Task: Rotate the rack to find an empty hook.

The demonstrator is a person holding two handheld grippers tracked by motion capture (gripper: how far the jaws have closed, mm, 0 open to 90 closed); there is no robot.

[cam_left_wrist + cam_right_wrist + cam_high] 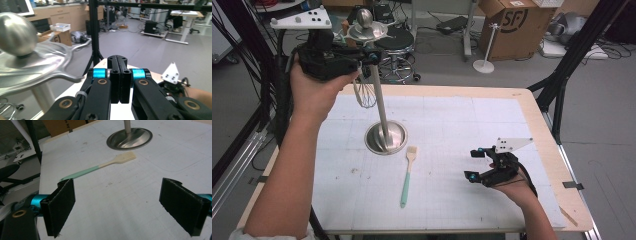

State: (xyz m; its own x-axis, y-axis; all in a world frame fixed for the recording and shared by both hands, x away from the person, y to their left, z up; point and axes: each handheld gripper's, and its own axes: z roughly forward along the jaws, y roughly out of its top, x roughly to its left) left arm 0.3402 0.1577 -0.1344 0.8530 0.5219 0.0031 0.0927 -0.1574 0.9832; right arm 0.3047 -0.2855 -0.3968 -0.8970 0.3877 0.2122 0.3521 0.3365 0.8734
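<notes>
A wooden worktop (539, 130) carries a white gridded mat (452, 150); on it stand a steel rack's base (385, 137) and a green-handled brush (408, 175).

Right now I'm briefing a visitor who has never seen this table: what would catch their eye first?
Probably the tall steel stand rising from its round base at the table's middle, a whisk hanging beside its pole. The left tool, jaws shut, is raised near the stand's hooked top. On the mat right of the base lies a mint-handled brush, with the right tool open nearby.
</notes>
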